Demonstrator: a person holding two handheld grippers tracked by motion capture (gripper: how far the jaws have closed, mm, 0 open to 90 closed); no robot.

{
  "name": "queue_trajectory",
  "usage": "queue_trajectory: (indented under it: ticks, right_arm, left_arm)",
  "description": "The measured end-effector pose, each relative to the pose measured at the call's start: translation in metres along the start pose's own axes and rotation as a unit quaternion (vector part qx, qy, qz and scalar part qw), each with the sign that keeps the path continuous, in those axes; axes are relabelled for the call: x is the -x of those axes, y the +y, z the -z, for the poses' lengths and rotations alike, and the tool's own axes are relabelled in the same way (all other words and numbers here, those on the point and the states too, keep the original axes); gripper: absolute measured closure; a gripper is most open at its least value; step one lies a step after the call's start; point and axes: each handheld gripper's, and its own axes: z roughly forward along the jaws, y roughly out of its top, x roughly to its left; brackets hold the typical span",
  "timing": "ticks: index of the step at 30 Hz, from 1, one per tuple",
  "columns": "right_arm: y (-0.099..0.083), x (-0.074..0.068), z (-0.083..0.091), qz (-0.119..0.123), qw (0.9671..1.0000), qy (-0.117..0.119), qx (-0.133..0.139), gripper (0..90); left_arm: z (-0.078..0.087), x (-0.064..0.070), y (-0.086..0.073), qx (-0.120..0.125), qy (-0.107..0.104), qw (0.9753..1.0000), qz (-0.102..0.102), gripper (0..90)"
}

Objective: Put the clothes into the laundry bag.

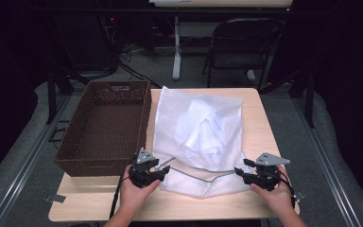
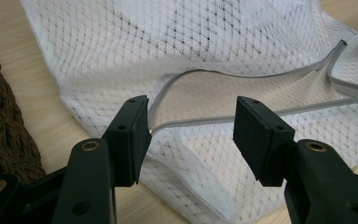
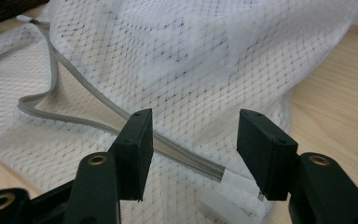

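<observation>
A white mesh laundry bag (image 1: 196,137) lies flat on the wooden table (image 1: 260,118), with folded white cloth (image 1: 203,125) showing through its netting. Its grey zipper (image 1: 203,177) runs along the near edge and stands partly open. My left gripper (image 1: 163,169) is open at the bag's near left corner, jaws either side of the zipper end (image 2: 161,122). My right gripper (image 1: 238,172) is open at the near right corner, over the zipper's other end (image 3: 212,171). Neither holds anything.
A dark brown woven basket (image 1: 106,127) stands on the table's left side, touching the bag's left edge. Bare tabletop runs along the near edge and to the bag's right. A folding chair (image 1: 243,45) and table legs stand beyond the far edge.
</observation>
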Motion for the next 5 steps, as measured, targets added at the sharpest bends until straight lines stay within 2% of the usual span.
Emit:
queue_trajectory:
  ticks: [3, 5]
  right_arm:
    - [0.0001, 0.0009, 0.0008, 0.001, 1.0000, -0.002, 0.002, 45.6]
    - [0.0008, 0.0004, 0.0015, 0.000, 1.0000, -0.002, 0.007, 45.6]
  left_arm:
    - [-0.0003, -0.0009, 0.0001, -0.004, 0.000, 1.0000, -0.002, 45.3]
    - [-0.0002, -0.0024, 0.0006, -0.007, -0.003, 0.9999, -0.012, 44.7]
